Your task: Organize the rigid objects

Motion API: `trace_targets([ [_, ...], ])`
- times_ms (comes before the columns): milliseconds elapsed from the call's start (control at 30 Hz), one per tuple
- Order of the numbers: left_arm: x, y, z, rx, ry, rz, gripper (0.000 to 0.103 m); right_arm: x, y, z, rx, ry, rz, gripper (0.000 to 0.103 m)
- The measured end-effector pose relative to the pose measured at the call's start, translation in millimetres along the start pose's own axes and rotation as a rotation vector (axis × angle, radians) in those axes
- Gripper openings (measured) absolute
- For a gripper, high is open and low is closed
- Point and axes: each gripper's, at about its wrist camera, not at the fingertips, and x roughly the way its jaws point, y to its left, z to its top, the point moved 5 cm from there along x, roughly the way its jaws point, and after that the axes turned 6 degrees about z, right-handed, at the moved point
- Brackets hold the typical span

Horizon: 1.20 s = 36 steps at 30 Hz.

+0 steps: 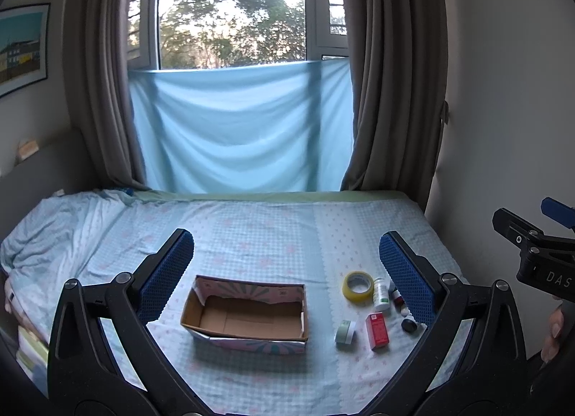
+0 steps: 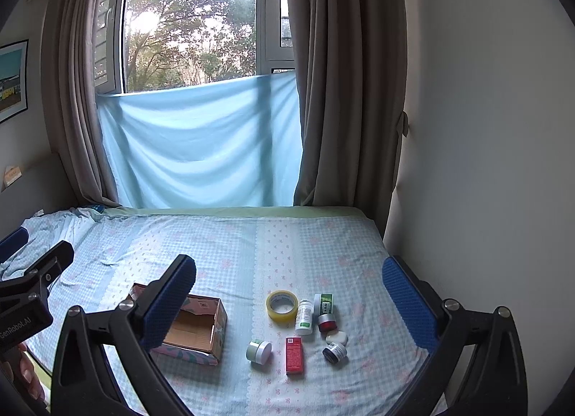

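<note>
Left wrist view: left gripper spread wide, empty, above the empty cardboard box at lower centre; tape roll and red carton lower right. Right wrist view: right gripper wide open, empty, over the clutter; white bottle touches its neighbours, so a grab could topple them on the soft bedsheet.

My left claw spread wide over the empty cardboard box, bare bedsheet beyond, clustered bottles crowding lower right
</note>
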Motion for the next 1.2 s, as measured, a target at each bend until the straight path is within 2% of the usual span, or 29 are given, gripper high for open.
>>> trace_targets([
  [933,6.1,-1.0,2.7,-0.005,0.012,0.002,0.102,2.3,-2.8,-1.7,0.0,0.004,-0.001,0.103],
  [1067,14.9,-6.9,4.8,0.001,0.037,-0.004,0.102,3.2,-3.0,-0.8,0.002,0.007,-0.001,0.103],
  [1200,35.5,-25.5,3.9,-0.001,0.092,-0.041,0.102,9.9,-14.9,5.5,0.013,0.037,-0.017,0.103],
])
